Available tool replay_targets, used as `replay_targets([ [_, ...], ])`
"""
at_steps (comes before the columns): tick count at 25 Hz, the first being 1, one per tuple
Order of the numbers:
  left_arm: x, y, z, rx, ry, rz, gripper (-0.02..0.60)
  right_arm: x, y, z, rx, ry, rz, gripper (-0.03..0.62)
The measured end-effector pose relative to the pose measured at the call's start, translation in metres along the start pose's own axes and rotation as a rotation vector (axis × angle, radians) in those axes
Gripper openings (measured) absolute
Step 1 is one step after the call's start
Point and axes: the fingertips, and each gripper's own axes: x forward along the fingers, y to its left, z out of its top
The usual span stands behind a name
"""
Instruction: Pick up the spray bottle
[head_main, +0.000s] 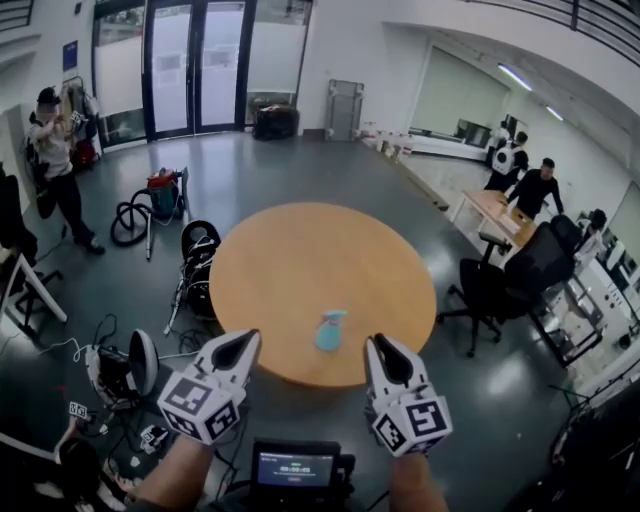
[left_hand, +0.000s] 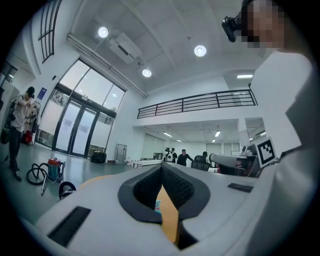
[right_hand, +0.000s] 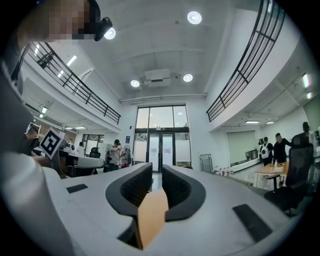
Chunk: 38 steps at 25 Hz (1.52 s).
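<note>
Two hand-held grippers reach forward at the bottom of the head view, both pointing level toward a round wooden bench (head_main: 300, 250). The left hand-held gripper (head_main: 250, 338) is clenched: in its own view the dark pads of the left hand-held gripper (left_hand: 161, 168) meet at the tip with nothing gripped between them. The right hand-held gripper (head_main: 378, 343) is released: its own view shows the jaws of the right hand-held gripper (right_hand: 156, 171) standing a narrow slit apart, with only the far glass doors (right_hand: 161, 146) seen through the gap.

A light blue spray bottle (head_main: 330, 330) stands on the bench near its closest edge. In the head view it sits between the two gripper tips and a little beyond them, apart from both, nearer the right one. It is the only thing on the bench.

On the dark floor left of the bench lies a vacuum cleaner (head_main: 160, 193) with its coiled hose. A black office chair (head_main: 497, 287) stands to the right of the bench. A small lit screen (head_main: 294, 468) sits low between the person's forearms. Several people stand at the edges of the room.
</note>
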Motion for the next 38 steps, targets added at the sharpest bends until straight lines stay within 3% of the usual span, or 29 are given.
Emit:
replay_targets([
  [3, 0.032, 0.000, 0.006, 0.028, -0.008, 0.015, -0.002, 0.021, -0.021, 0.005, -0.037, -0.016, 0.050, 0.108],
  [6, 0.063, 0.000, 0.008, 0.047, -0.005, 0.028, -0.002, 0.040, -0.045, 0.011, -0.041, -0.043, 0.077, 0.109],
  [13, 0.102, -0.001, 0.025, 0.027, -0.055, 0.053, -0.002, 0.071, -0.079, 0.006, -0.061, -0.036, 0.174, 0.156],
  [19, 0.116, 0.017, 0.003, 0.010, -0.005, 0.137, -0.002, 0.084, -0.096, -0.008, -0.009, -0.011, 0.203, 0.186],
  [30, 0.139, 0.051, -0.039, -0.025, 0.042, 0.141, 0.000, 0.112, -0.111, -0.071, 0.041, 0.135, 0.188, 0.262],
  [32, 0.138, 0.062, -0.049, -0.044, 0.056, 0.130, 0.095, 0.119, -0.105, -0.082, 0.034, 0.155, 0.177, 0.278],
  [38, 0.126, 0.080, -0.092, -0.080, 0.129, 0.155, 0.103, 0.118, -0.099, -0.127, 0.018, 0.195, 0.172, 0.284],
])
